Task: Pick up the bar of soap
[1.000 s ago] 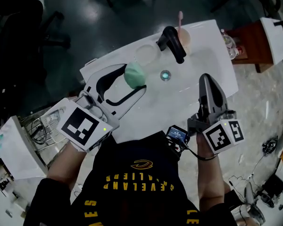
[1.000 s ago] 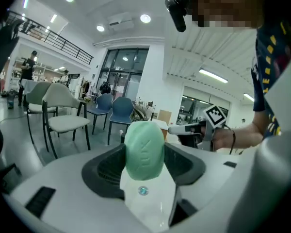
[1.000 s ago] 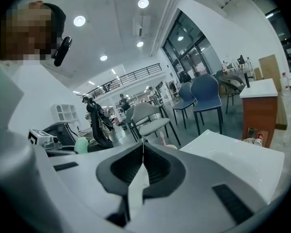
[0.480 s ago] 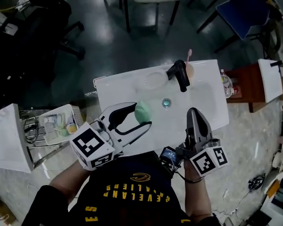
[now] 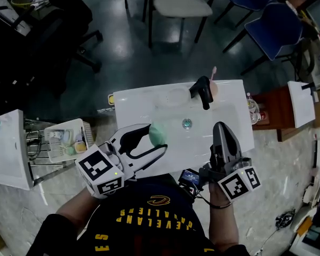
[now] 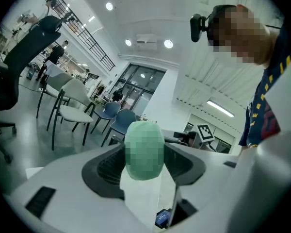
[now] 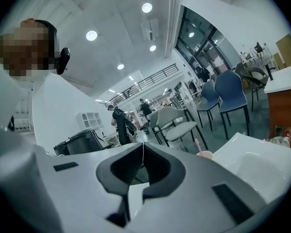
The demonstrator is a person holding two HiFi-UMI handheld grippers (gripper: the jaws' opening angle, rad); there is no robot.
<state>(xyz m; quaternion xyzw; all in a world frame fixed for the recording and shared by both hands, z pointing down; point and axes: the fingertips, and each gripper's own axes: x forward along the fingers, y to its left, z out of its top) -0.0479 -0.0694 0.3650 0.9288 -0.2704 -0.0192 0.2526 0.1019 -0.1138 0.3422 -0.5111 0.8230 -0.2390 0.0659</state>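
The green oval bar of soap (image 5: 158, 133) is clamped between the jaws of my left gripper (image 5: 156, 135), lifted above the near left part of the white sink (image 5: 133, 103). In the left gripper view the soap (image 6: 144, 150) fills the gap between the two dark pads. My right gripper (image 5: 220, 127) hovers over the sink's near right side, its jaws pressed together with nothing between them; its tips (image 7: 142, 147) meet in the right gripper view.
A black faucet (image 5: 201, 91) and a cup with a pink toothbrush (image 5: 214, 84) stand at the sink's back edge; the drain (image 5: 186, 123) lies mid-basin. A wire basket of toiletries (image 5: 65, 141) sits left, a wooden cabinet (image 5: 277, 113) right, chairs (image 5: 181, 4) beyond.
Both grippers have risen and drawn back from the sink, the left carrying the soap with it. The head camera has pulled away, so the sink looks smaller and farther.
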